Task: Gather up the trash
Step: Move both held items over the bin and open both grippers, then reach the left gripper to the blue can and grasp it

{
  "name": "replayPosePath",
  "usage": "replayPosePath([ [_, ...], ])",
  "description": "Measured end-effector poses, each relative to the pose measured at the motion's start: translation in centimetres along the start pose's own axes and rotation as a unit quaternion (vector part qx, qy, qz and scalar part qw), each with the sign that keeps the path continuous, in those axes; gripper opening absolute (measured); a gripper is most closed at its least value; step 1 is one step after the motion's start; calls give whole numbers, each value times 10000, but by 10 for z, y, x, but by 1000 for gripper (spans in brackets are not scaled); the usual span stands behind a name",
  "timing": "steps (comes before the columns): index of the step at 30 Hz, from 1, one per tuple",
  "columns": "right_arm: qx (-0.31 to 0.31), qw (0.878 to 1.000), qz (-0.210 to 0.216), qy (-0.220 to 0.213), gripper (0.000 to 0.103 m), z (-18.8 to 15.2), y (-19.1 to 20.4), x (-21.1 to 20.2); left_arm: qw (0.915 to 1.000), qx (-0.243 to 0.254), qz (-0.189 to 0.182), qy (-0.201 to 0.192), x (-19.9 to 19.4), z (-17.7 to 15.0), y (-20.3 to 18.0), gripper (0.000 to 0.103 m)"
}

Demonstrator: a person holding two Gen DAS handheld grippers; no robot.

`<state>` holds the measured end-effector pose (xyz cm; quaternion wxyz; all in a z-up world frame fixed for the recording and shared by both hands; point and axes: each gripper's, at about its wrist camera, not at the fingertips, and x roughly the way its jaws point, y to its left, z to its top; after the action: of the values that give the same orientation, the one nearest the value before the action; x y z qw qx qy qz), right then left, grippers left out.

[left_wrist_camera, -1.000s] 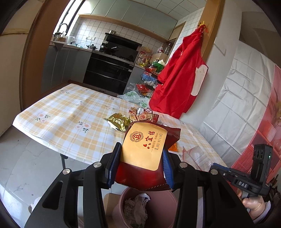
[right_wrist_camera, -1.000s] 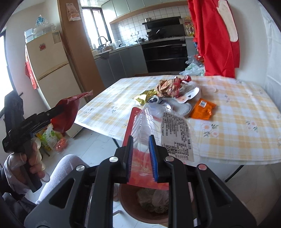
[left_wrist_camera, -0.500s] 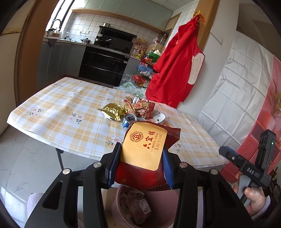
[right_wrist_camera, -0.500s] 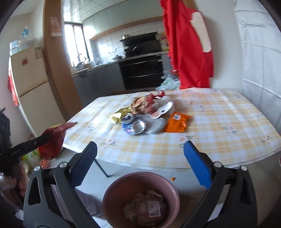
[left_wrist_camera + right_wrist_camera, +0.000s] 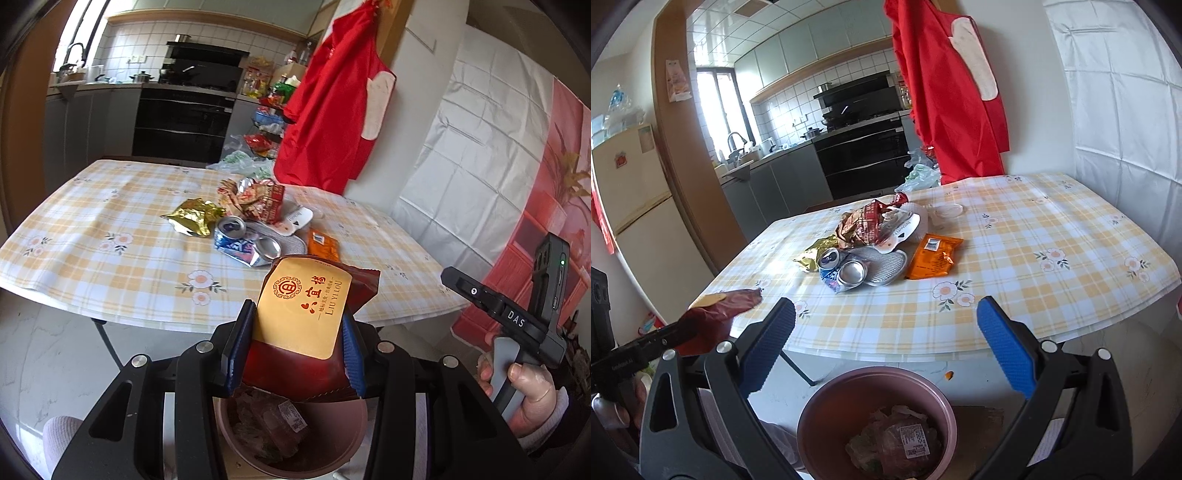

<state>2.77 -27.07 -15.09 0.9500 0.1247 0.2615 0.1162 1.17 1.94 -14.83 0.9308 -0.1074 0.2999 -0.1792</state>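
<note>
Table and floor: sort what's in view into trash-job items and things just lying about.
For the job:
- red snack pouch in left gripper
- pink bin holding a clear wrapper
- crushed cans
- gold wrapper
- orange packet
- crumpled red wrappers
- empty right gripper

Lying about:
- red apron
- fridge
- oven

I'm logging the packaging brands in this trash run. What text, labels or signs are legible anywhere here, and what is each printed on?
"LIU YI LOU", under Chinese characters and a round seal: gold label of the red pouch held in the left gripper.
"DAS": side of the right gripper, seen from the left wrist view.
Partly legible lettering: white torn lid; not readable with certainty.
Too small or blurred: blue can, orange packet barcode, sticker on the wrapper in the pink bin.
</note>
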Motion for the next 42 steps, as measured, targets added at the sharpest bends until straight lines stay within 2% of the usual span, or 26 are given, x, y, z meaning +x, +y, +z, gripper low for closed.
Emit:
replayPosePath([
  [7,172,9998,-85,-13,97,0,-15,1,9993,104,-225,296,25,-2,-15,45],
  [8,220,9997,-91,-7,97,0,-19,1,9990,83,-249,354,28,-3,-16,48],
  [10,273,9996,-111,7,97,0,-22,2,9986,-53,-290,448,34,-4,-13,71],
  [13,301,9995,-129,15,97,-1,-25,2,9988,-204,-240,375,33,-5,-9,82],
  [17,318,9994,-130,95,97,-3,-25,6,9994,-215,54,279,29,-7,-4,92],
  [23,314,9992,-106,213,97,-8,-22,11,9974,-438,482,313,23,-15,19,95],
  [32,315,9983,-152,462,97,-19,-25,27,9953,-553,691,390,27,-23,35,95],
  [38,393,9970,-184,647,97,-26,-33,43,9956,-373,698,505,45,-23,37,95],
  [42,425,9958,-253,772,97,-30,-40,58,9956,73,746,560,70,-5,40,95],
])
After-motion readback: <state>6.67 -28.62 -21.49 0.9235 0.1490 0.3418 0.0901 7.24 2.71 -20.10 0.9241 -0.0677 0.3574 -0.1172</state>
